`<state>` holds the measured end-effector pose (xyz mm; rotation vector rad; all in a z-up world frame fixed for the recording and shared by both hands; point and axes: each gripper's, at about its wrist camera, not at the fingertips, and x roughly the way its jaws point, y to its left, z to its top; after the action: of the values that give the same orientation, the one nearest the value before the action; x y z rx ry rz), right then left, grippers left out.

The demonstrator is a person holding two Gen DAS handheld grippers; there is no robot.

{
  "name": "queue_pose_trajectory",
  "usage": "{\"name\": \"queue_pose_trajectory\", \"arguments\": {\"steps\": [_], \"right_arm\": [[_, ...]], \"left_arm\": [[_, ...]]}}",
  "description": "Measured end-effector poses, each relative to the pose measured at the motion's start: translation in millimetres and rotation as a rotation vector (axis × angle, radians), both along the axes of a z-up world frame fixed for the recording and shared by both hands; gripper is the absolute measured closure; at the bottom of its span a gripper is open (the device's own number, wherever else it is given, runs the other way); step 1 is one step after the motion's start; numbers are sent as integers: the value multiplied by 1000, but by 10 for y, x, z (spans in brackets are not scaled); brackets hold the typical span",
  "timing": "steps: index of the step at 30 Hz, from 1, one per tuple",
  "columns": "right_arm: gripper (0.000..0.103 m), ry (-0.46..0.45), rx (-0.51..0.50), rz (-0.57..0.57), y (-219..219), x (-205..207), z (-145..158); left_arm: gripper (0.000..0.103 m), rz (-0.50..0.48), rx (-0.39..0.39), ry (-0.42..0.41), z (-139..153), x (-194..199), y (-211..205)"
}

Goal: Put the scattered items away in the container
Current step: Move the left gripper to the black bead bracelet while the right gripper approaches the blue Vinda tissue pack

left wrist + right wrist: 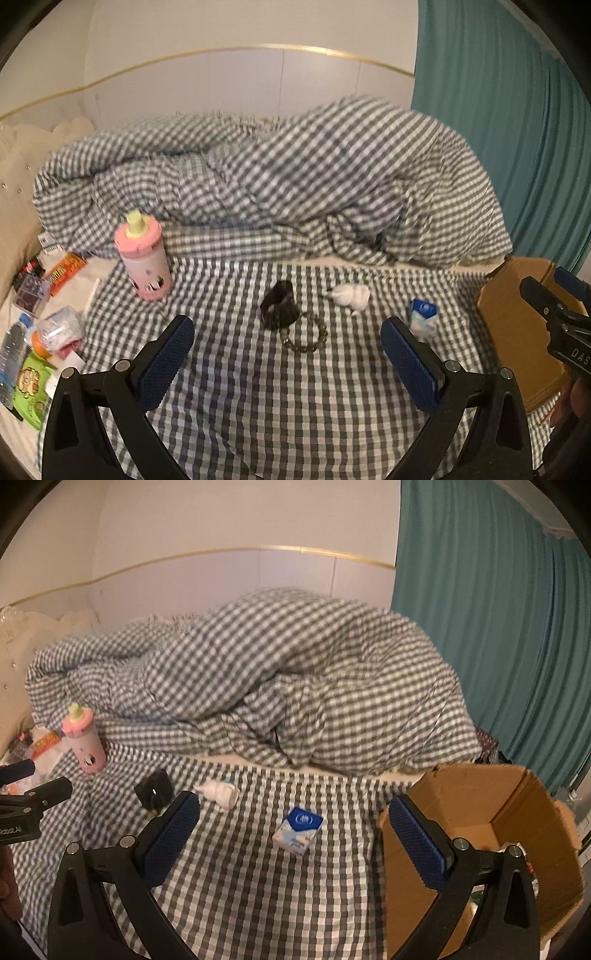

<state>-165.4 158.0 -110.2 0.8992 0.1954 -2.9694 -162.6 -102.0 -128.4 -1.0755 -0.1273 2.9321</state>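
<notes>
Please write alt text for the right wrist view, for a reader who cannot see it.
The open right gripper hovers above a checked bedsheet, empty, with a small blue and white carton lying between its fingers. An open cardboard box stands to the right; a white bottle, a black object and a pink bottle are farther left.

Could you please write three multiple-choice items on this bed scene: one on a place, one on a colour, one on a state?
1. The cardboard box sits at which side of the checked sheet?
A. left
B. right
C. centre

2. The standing bottle is mostly
A. pink
B. blue
C. black

3. The right gripper is
A. open, holding nothing
B. shut on the tissue pack
C. shut on the bracelet

Answers:
1 B, the box shows at the right edge in both views.
2 A, body and lid are pink.
3 A, its fingers stand wide apart with the tissue pack lying on the sheet.
</notes>
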Motion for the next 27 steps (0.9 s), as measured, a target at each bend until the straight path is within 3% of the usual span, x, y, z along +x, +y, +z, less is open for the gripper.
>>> {"name": "queue_pose_trajectory", "arguments": {"steps": [9, 19, 23, 27], "right_arm": [[0, -98, 2, -34, 132, -378, -422], [0, -192, 23, -53, 187, -729, -885], [0, -232, 20, -71, 221, -859, -1068], [0, -260, 19, -83, 250, -968, -1214]], "left_arm": [[0, 2, 2, -132, -567, -483, 24], [4, 9, -9, -221, -1059, -895, 53], [17, 12, -25, -261, -1251, -1034, 60], [48, 6, -10, -310, -1453, -1170, 54]]}}
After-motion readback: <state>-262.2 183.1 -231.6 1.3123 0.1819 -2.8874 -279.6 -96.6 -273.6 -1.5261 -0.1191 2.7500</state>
